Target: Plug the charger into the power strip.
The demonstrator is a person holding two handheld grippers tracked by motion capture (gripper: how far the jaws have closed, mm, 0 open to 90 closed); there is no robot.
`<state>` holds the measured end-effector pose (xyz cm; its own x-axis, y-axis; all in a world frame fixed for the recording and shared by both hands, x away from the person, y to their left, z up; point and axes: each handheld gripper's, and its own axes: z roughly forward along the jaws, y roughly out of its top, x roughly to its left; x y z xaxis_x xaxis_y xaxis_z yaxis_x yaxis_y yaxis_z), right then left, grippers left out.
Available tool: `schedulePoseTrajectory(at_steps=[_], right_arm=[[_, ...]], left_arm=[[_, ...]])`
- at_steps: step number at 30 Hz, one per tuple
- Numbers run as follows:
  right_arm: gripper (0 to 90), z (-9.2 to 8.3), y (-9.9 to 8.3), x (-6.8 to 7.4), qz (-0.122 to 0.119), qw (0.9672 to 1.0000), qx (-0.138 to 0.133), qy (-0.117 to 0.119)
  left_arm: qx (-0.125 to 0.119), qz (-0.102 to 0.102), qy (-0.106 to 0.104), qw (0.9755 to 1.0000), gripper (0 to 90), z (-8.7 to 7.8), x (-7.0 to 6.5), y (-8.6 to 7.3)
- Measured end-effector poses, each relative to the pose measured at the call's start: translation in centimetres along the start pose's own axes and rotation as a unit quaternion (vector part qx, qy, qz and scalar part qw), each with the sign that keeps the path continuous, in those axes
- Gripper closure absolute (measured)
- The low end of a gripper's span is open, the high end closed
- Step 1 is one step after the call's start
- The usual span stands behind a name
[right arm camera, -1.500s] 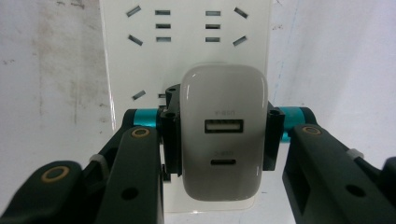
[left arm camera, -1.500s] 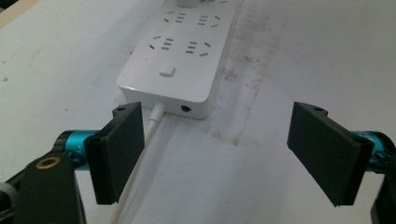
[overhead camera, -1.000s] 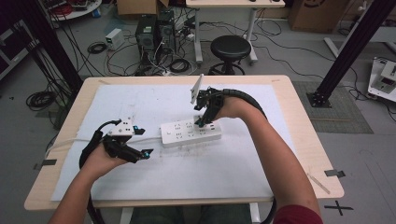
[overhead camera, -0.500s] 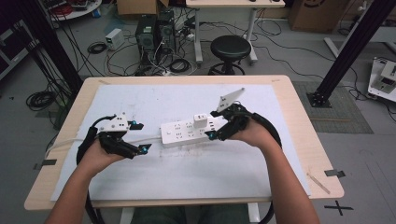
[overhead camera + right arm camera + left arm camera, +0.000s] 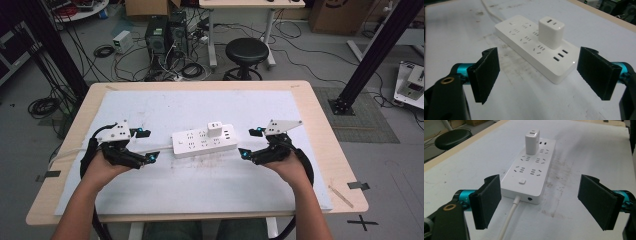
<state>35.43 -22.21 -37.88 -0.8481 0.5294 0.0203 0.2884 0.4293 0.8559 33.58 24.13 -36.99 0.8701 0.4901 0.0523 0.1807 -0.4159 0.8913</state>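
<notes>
Your right hand-held gripper (image 5: 248, 142) has left the charger (image 5: 216, 130) plugged into the power strip (image 5: 204, 141) mid-counter, jaws just opened and empty like the left hand-held gripper (image 5: 147, 145), so the plugging looks done.

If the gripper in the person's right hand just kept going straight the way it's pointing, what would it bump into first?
Most likely the white power strip, at its end with the small USB ports; the right gripper stands open and apart from it, with bare table cover between.

Grey floor (image 5: 60, 65) is sprawling behind the wooden table (image 5: 330, 150), cables (image 5: 45, 106) snaking across it; a black stool (image 5: 247, 51) is standing beside computer towers (image 5: 167, 35), and a black frame post (image 5: 372, 55) is slanting right.
</notes>
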Motion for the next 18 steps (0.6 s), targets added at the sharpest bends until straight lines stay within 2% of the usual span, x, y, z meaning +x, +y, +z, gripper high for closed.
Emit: schedulePoseTrajectory(at_steps=[2,3,9,18], right_arm=[[18.8,-0.02,-0.07,-0.05,0.004,1.0000,0.000,0.002],[18.8,-0.03,-0.01,-0.11,-0.002,1.0000,-0.004,0.000],[18.8,0.11,0.55,-0.23,-0.003,1.0000,-0.005,0.000],[18.8,0.41,0.74,-0.30,-0.003,1.0000,0.003,0.000]], left_arm=[[0.001,0.001,0.006,1.0000,19.0,-0.10,-0.07,0.03],[0.000,0.000,0.005,1.0000,18.9,-0.15,-0.09,0.03],[0.000,0.000,0.011,0.9999,18.9,-0.51,-0.18,0.11],[0.003,-0.002,0.008,1.0000,19.0,-0.27,-0.09,0.07]])
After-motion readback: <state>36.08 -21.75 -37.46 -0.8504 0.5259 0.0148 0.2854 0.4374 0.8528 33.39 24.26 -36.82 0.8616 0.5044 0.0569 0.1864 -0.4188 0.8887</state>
